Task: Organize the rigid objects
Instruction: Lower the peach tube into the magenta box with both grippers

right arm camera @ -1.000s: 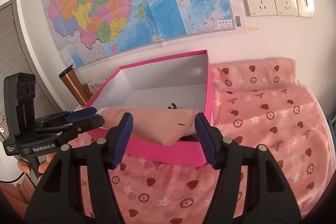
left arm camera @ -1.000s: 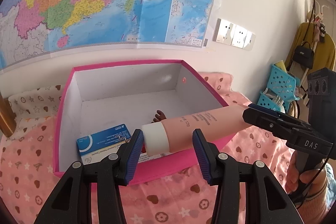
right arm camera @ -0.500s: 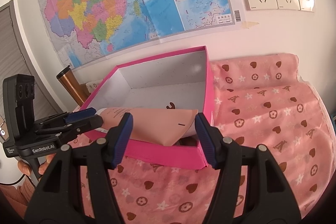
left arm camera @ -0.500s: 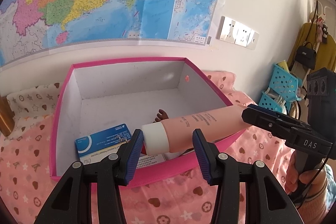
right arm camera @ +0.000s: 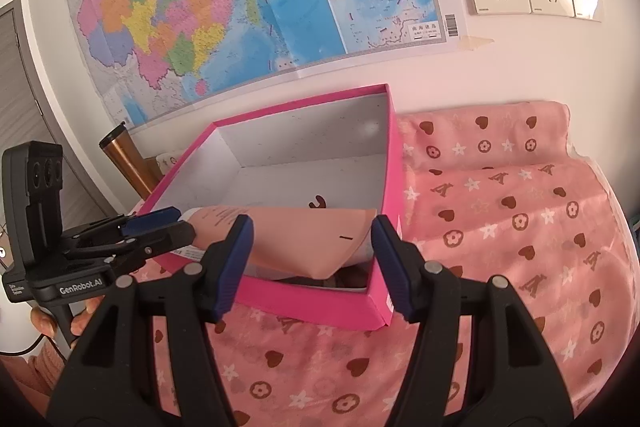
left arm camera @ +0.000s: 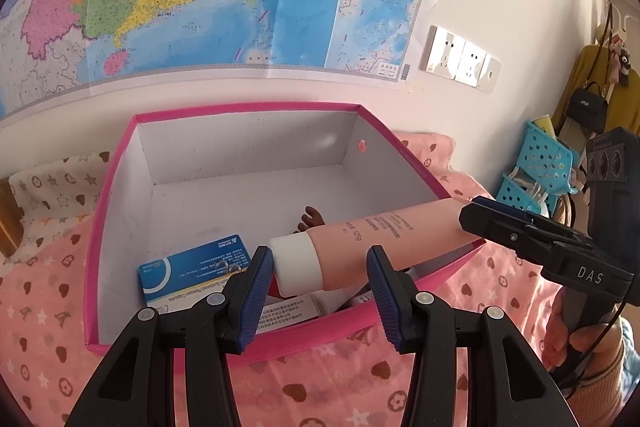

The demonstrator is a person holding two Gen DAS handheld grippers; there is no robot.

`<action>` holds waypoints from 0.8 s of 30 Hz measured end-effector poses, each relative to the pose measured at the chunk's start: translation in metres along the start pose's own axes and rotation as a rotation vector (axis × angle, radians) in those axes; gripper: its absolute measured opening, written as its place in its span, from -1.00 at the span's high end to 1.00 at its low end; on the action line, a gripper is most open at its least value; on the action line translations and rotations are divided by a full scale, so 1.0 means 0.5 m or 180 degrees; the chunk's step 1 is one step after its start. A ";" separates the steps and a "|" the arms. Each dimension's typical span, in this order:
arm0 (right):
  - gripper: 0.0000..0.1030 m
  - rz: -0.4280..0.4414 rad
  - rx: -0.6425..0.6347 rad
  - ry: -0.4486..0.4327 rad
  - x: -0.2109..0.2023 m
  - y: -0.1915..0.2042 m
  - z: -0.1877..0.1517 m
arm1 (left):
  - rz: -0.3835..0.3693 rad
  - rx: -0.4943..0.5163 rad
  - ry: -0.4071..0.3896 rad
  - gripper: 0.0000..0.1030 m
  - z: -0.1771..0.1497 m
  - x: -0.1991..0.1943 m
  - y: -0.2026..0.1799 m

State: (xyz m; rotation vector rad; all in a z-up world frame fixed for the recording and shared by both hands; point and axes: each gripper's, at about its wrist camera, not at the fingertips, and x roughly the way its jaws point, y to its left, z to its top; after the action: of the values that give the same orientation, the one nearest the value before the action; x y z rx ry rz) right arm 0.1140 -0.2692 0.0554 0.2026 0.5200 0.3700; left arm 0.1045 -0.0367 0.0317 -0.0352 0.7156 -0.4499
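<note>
Left wrist view: pink tube (left arm camera: 372, 247) above pink box (left arm camera: 404, 151), pinched by both hand-held grippers, left (left arm camera: 320, 291) at cap, right (left arm camera: 476, 217) at 3 o'clock crimp. Advice: lower level, release together.

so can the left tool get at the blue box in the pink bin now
Probably not yet: the left tool is gripping the pink tube by its cap, though the blue box lies uncovered nearby.
</note>
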 end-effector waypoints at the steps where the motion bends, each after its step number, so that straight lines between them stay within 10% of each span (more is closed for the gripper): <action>1: -0.24 -0.0006 0.0002 0.0001 0.001 0.000 0.000 | 0.0002 -0.0005 0.0001 0.06 0.000 0.001 0.001; 24: -0.23 -0.0100 -0.0061 0.0053 0.023 -0.005 0.011 | -0.0020 -0.0086 0.0099 0.06 0.011 0.032 0.016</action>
State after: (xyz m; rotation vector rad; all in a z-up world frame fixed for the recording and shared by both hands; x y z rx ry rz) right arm 0.1267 -0.2674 0.0545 0.1729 0.5354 0.3462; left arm 0.1217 -0.0369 0.0242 -0.0559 0.7525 -0.4475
